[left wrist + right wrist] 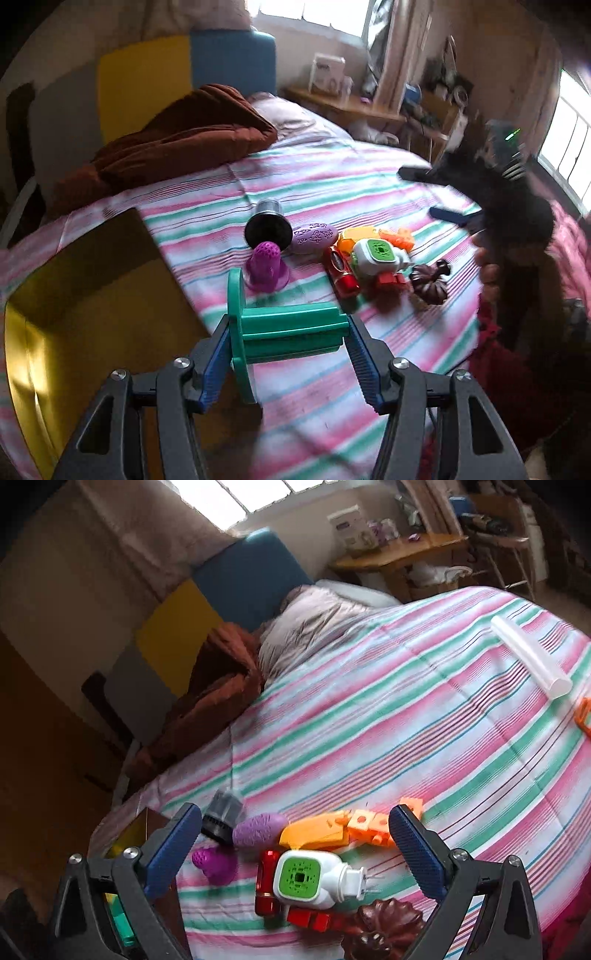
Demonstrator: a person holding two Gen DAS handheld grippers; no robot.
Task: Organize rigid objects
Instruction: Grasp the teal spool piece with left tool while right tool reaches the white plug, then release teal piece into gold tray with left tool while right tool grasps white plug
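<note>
The bed (332,184), under a pink, green and white striped cover, spreads out beyond both pairs of fingers and carries everything. To the left of the left gripper (288,354) sits an open yellow box (74,317), probably where the sorted pieces go.

The largest task piece is the green spool (280,328), a hollow hub with a round flange at one end. It lies crosswise between the left fingers (216,365), and the blue pads pinch it end to end, one on the flange, the other on the bare end of the hub. It looks like hard, light plastic, stiff enough to take the squeeze, though the smooth ends could slip if it tilts; gripping across the hub would seem steadier.

Ahead of the left fingers lies the rest of the pile: a black funnel-shaped piece (266,227), a purple oval case (314,238), a purple cone (266,264), orange blocks (373,236), a white plug-in device with a green face (306,882), a red cylinder (267,884), and a dark brown flower-shaped piece (384,930).

The right gripper (306,853) hovers over that pile with its fingers spread wide and nothing between the pads; the plug-in device lies directly below them. It looks rigid and light, with fragile prongs, so its body is the place to hold.
</note>
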